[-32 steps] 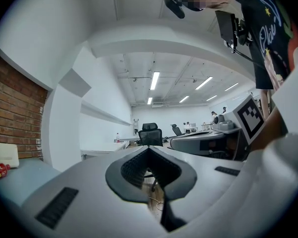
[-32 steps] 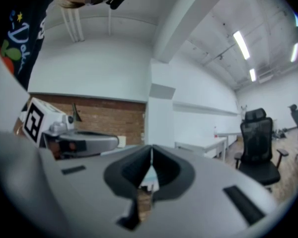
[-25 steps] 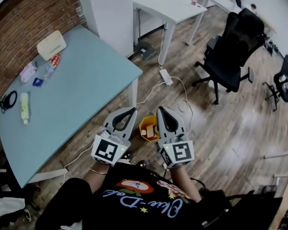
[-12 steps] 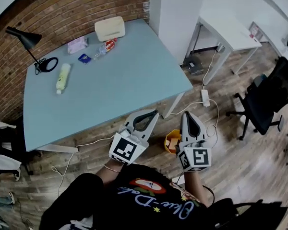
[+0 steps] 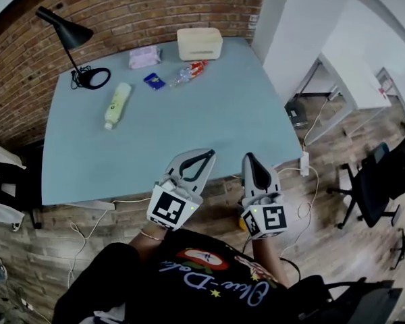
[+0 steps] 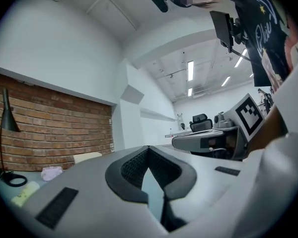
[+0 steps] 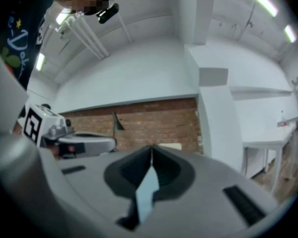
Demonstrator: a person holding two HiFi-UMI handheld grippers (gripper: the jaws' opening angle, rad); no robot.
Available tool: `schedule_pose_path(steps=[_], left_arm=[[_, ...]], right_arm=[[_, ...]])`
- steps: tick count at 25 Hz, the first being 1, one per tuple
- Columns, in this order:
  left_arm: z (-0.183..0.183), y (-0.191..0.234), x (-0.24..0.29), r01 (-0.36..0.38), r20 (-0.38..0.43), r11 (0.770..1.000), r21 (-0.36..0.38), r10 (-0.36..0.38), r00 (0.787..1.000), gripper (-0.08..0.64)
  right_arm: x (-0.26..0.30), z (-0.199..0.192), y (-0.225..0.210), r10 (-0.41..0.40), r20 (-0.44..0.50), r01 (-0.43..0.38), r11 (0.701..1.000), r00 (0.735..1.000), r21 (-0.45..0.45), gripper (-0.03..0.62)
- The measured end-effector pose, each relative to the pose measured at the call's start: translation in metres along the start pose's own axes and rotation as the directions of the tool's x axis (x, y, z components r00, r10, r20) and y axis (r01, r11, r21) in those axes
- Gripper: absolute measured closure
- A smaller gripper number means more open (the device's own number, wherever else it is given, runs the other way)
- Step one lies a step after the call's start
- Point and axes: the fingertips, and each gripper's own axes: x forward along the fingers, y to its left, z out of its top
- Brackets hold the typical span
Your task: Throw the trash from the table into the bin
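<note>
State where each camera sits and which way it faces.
Head view: on the person's head, looking down at the table, left gripper, right gripper, shirt.
Left gripper view: on the left gripper, facing the brick wall over shut jaws; right gripper beside.
Right gripper view: on the right gripper, facing that wall; left gripper beside.
Both gripper views share the lamp.

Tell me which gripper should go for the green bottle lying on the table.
Left, probably. The green bottle lies on the left of the table, and the left gripper is on that side; the right gripper would have to cross over. Both are shut and empty.
</note>
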Motion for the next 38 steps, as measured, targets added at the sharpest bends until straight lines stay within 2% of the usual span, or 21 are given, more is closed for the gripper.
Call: schedule_pose_path(steps=[4, 8, 13, 19, 25, 31, 33, 38], left_arm=[[-0.006, 0.053, -0.02, -0.077, -0.001, 0.997, -0.012, 0.077, 0.997, 0.549], [-0.018, 0.102, -0.051, -0.149, -0.025, 0.989, 0.023, 0.15, 0.988, 0.549], [-0.033, 0.166, -0.083, -0.231, -0.057, 0.973, 0.021, 0.232, 0.971, 0.549], [-0.039, 0.222, -0.104, -0.252, -0.049, 0.968, 0.007, 0.252, 0.967, 0.549], [-0.044, 0.252, -0.103, -0.247, -0.049, 0.969, -0.027, 0.245, 0.968, 0.549], [-0.05, 0.25, -0.092, -0.25, -0.051, 0.967, -0.057, 0.247, 0.968, 0.549], [-0.051, 0.256, -0.088, -0.271, -0.071, 0.96, -0.077, 0.265, 0.961, 0.549], [-0.04, 0.267, -0.076, -0.293, -0.077, 0.954, -0.063, 0.288, 0.955, 0.549]], right_arm=[[0.049, -0.003, 0.048, 0.138, -0.01, -0.139, 0.989, 0.99, -0.058, 0.584], [0.098, -0.013, 0.085, 0.208, -0.022, -0.209, 0.977, 0.978, -0.047, 0.584], [0.154, -0.021, 0.129, 0.265, -0.036, -0.266, 0.963, 0.964, -0.035, 0.584], [0.204, -0.028, 0.168, 0.281, -0.049, -0.283, 0.959, 0.958, -0.03, 0.584], [0.225, -0.029, 0.172, 0.246, -0.052, -0.248, 0.968, 0.968, -0.025, 0.584], [0.231, -0.031, 0.155, 0.242, -0.078, -0.243, 0.97, 0.967, -0.014, 0.584], [0.239, -0.025, 0.151, 0.252, -0.072, -0.253, 0.967, 0.965, -0.012, 0.584], [0.253, -0.011, 0.144, 0.297, -0.058, -0.298, 0.954, 0.953, -0.012, 0.584]])
